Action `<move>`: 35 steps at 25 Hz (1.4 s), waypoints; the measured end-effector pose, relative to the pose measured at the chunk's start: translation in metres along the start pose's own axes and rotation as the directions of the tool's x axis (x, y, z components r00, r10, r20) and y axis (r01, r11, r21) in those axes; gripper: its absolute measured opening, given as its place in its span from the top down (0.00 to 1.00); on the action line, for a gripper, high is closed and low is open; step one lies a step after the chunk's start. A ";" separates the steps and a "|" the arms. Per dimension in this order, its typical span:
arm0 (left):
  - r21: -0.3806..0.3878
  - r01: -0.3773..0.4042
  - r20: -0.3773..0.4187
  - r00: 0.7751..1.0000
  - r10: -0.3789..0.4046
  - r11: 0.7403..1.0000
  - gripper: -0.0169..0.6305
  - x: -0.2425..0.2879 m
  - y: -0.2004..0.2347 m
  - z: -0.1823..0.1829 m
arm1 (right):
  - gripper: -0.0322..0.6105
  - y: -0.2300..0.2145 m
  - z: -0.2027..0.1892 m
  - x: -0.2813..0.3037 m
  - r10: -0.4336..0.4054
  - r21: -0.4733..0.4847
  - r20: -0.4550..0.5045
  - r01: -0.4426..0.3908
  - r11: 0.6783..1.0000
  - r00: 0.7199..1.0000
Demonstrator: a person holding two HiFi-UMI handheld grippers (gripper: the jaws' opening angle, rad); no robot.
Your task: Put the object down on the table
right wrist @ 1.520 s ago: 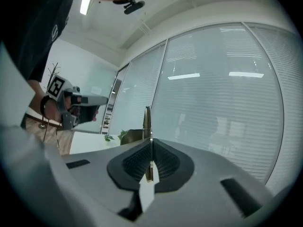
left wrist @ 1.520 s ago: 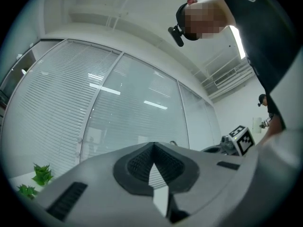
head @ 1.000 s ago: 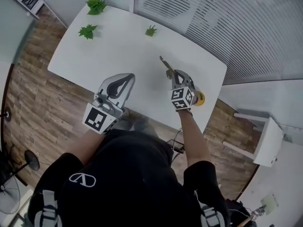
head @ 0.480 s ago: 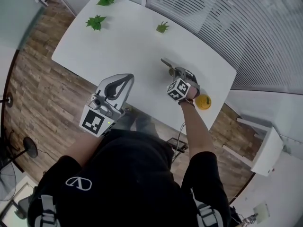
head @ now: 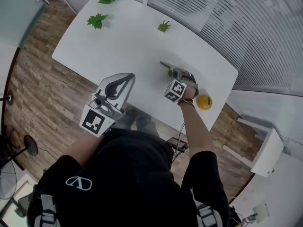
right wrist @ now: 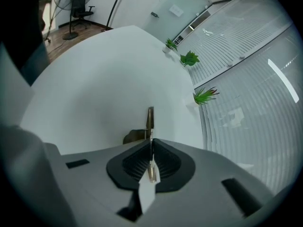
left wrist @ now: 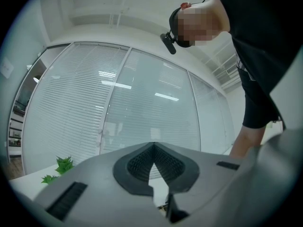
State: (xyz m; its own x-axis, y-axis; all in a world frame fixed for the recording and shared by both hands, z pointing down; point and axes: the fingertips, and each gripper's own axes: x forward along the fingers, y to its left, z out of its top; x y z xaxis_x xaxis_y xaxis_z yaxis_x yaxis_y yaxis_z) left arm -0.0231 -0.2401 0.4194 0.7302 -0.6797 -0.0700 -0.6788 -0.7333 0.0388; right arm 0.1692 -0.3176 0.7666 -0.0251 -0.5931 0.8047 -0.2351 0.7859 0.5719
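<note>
Since the earlier frames the right tool [head: 174,72] has drawn away from the yellow round object [head: 204,101] at the bench [head: 123,41] edge, leaving a clear gap. Its jaws, nearly together, are opening, with a thin brass-coloured utensil [right wrist: 150,119] edge-on between the pads. The utensil's free end points out low over the right part of the white bench; contact with the surface cannot be judged. The left tool [left wrist: 152,144], tips closed and empty, hangs at the near edge.
</note>
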 end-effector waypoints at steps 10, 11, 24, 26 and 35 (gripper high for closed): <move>-0.001 0.005 0.006 1.000 -0.005 1.000 0.97 0.000 0.001 0.002 | 0.65 0.016 -0.003 0.001 0.092 0.066 0.023 -0.094 0.993 0.995; 0.000 0.005 0.006 1.000 -0.005 1.000 0.97 0.000 0.001 0.002 | 0.64 0.015 -0.003 -0.001 0.092 0.065 0.027 -0.094 0.994 0.995; 0.004 0.047 0.049 0.998 -0.047 0.999 0.97 0.021 -0.007 0.018 | 0.87 -0.069 0.033 -0.144 -0.221 0.388 0.290 0.097 0.916 0.931; 0.004 0.067 0.065 0.996 -0.067 0.998 0.97 0.029 -0.011 0.024 | 0.91 -0.087 0.035 -0.179 -0.296 0.465 0.321 0.122 0.877 0.900; 0.022 0.160 0.124 0.979 -0.161 0.987 0.97 0.062 -0.039 0.052 | 0.94 -0.135 0.014 -0.308 -0.551 0.784 0.383 0.055 0.619 0.741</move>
State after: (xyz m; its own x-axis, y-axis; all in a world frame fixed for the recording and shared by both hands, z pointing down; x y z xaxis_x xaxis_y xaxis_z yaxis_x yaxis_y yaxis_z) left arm 0.0447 -0.2523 0.3616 0.8149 -0.5447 -0.1981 -0.5548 -0.8320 0.0055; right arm 0.1955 -0.2431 0.4393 -0.2616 -0.9396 0.2207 -0.9083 0.3170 0.2731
